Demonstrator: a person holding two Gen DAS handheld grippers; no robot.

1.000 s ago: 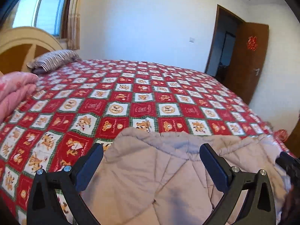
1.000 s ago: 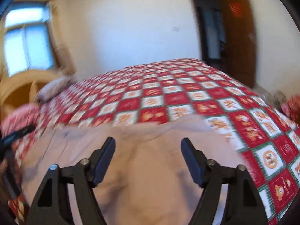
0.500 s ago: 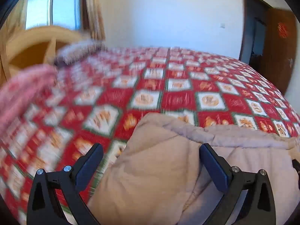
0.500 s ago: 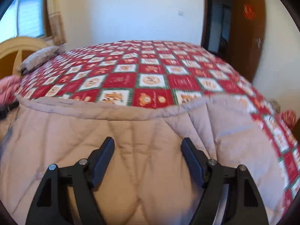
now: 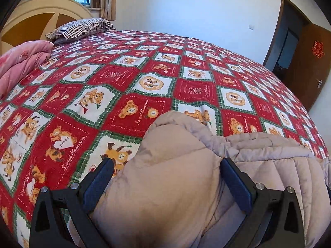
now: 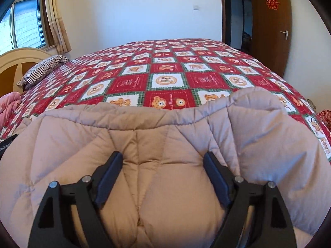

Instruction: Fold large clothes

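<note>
Beige quilted puffer coat [image 6: 165,144] lies on the red teddy-bear patchwork bedspread [image 5: 144,78] | left gripper [image 5: 165,171] fingers spread wide over its corner | right gripper [image 6: 163,165] likewise spread, coat between fingers

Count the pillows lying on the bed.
1: a striped grey-and-white pillow by the cream headboard, beyond the folded pink quilt. Others may be out of view.
</note>
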